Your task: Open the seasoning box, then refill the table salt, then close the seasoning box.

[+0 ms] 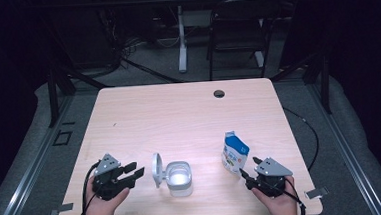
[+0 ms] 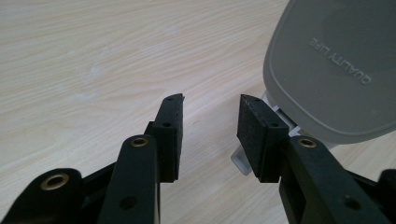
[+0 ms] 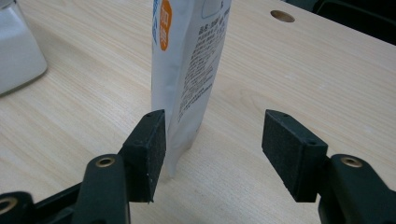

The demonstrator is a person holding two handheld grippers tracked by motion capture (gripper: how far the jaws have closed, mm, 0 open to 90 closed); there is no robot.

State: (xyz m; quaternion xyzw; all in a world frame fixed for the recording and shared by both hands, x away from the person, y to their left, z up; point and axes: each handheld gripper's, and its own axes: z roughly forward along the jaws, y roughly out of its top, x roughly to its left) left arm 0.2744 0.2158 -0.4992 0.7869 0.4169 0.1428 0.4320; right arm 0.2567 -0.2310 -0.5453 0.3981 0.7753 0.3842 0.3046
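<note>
The wooden surface carries two items near its front edge. A white container stands left of centre, its grey hinged lid swung open and upright on the container's left side; the lid bears raised lettering. A white and blue pouch stands upright right of centre, well apart from the container. The left gripper sits just left of the lid, jaws spread with nothing between them and apart from the lid. The right gripper sits at the pouch's foot, jaws spread wide; the pouch's edge lies near one pad, not pinched.
</note>
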